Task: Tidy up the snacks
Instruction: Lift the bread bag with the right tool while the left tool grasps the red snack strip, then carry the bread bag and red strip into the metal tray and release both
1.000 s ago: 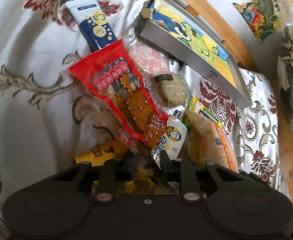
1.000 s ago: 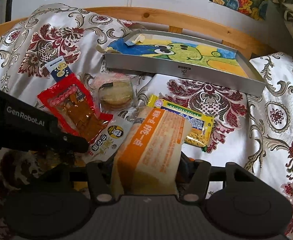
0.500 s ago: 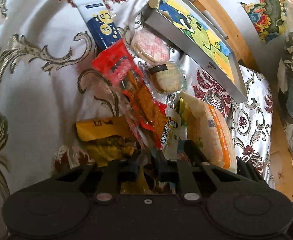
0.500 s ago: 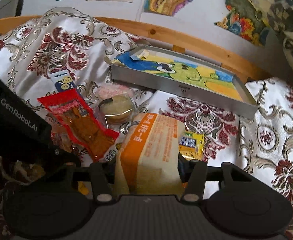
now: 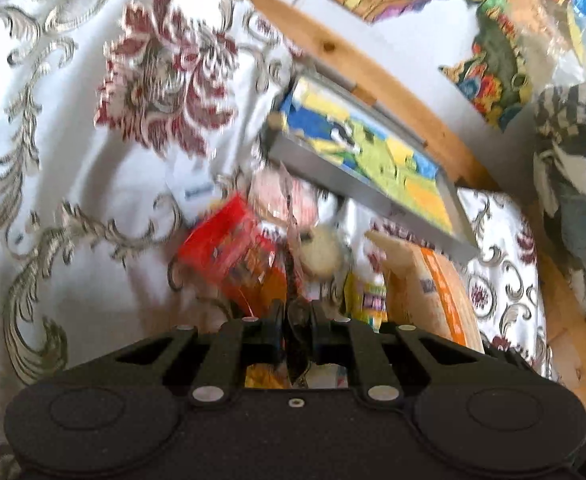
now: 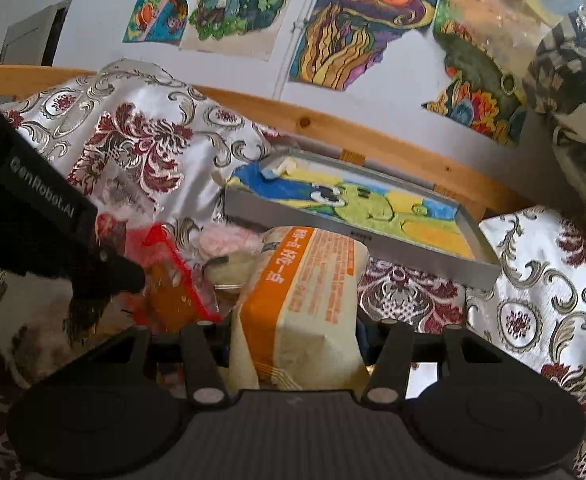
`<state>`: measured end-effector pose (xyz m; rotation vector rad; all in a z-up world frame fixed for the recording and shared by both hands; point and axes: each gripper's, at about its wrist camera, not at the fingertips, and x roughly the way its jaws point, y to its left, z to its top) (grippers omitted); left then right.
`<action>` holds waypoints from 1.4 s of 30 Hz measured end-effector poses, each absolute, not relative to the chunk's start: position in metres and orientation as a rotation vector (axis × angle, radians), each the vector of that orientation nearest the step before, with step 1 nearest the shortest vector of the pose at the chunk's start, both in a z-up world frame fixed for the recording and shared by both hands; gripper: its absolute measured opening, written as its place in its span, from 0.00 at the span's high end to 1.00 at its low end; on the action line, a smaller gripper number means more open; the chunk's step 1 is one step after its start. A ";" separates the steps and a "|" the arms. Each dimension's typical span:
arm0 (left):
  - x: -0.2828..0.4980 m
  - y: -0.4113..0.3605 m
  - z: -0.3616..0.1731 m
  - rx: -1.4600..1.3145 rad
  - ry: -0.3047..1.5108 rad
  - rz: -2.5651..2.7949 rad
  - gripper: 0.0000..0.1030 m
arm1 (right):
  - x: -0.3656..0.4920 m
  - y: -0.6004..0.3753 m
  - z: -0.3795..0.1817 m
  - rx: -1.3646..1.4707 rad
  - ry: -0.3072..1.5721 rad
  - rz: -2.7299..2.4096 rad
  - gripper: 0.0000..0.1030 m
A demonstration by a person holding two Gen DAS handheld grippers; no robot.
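Snacks are lying in a heap on the patterned cloth [image 6: 541, 264] in front of the grey tray [image 6: 357, 228]. The right gripper [image 6: 293, 344] is clamping the orange-and-cream pack [image 6: 305, 292], which is sticking up between its fingers. The left gripper [image 5: 297, 328] is pinching the clear end of the red pack [image 5: 229, 244], beside the round cake [image 5: 321, 256] and pink snack [image 5: 281, 196].

1. Soft daylight is filling both views — no hard shadows.
2. Motion blur is smearing the left wrist view, worst over the red snack packet [image 5: 229, 248].
3. Fisheye bending is curving the wooden rail [image 6: 333, 124].
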<state>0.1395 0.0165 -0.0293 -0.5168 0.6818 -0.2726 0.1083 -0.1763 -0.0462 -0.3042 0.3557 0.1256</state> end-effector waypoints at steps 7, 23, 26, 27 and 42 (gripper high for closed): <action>0.142 0.012 -0.024 -0.493 0.642 -0.302 0.88 | 0.107 -0.175 -0.045 -0.314 0.313 0.124 0.45; 0.232 -0.032 0.022 -0.441 0.542 -0.298 0.87 | 0.180 -0.216 -0.016 -0.322 0.091 0.063 0.45; 0.267 -0.056 0.038 -0.422 0.499 -0.303 0.87 | 0.209 -0.236 -0.010 -0.283 0.073 0.037 0.45; 0.279 -0.065 0.042 -0.416 0.488 -0.304 0.87 | 0.218 -0.242 -0.008 -0.274 0.070 0.032 0.45; 0.401 -0.138 0.019 -0.396 0.620 -0.290 0.87 | 0.302 -0.307 -0.014 -0.084 0.167 0.005 0.45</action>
